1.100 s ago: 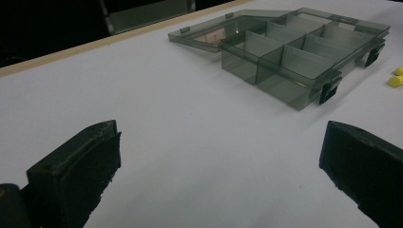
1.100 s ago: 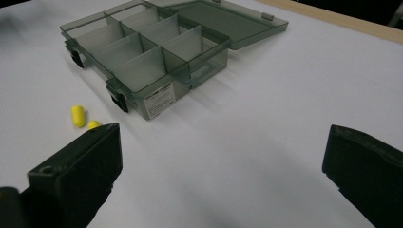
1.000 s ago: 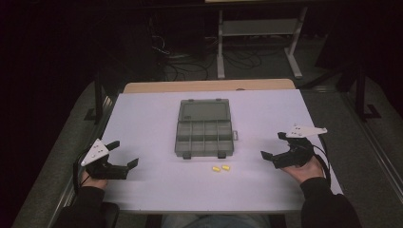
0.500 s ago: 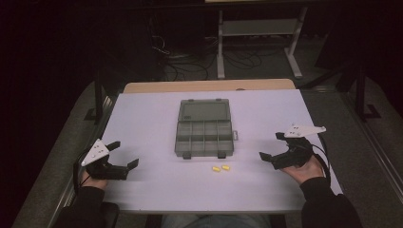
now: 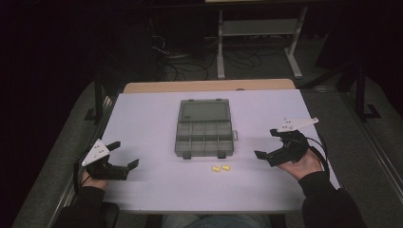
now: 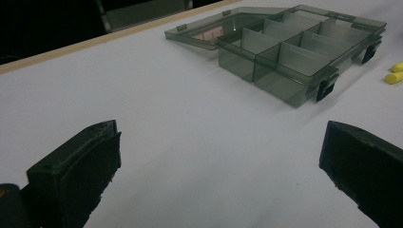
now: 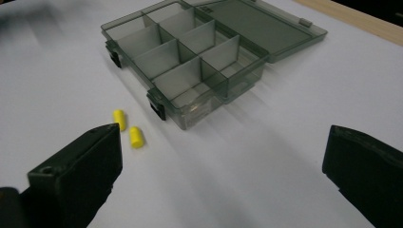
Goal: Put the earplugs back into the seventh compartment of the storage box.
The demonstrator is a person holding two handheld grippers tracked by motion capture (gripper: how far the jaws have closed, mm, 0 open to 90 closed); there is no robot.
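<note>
A smoky grey compartment box (image 5: 204,129) lies open at the table's middle, its lid folded flat behind it; the box (image 6: 294,52) and box (image 7: 190,57) look empty. Two small yellow cylinders (image 5: 221,168) lie side by side just in front of it, seen as yellow pieces (image 7: 128,128) and at the edge (image 6: 395,73). My left gripper (image 5: 124,156) rests near the front left corner, open, nothing between its jaws. My right gripper (image 5: 268,144) sits at the right, open and empty, aimed toward the box and the yellow pieces.
The white table top (image 5: 147,118) has a wooden strip (image 5: 209,86) along its far edge. Beyond it, a metal stand (image 5: 259,33) and cables lie on the dark floor. Broad bare surface surrounds the box on both sides.
The right gripper has shifted slightly toward the box. The left gripper, box and yellow pieces have stayed put.
</note>
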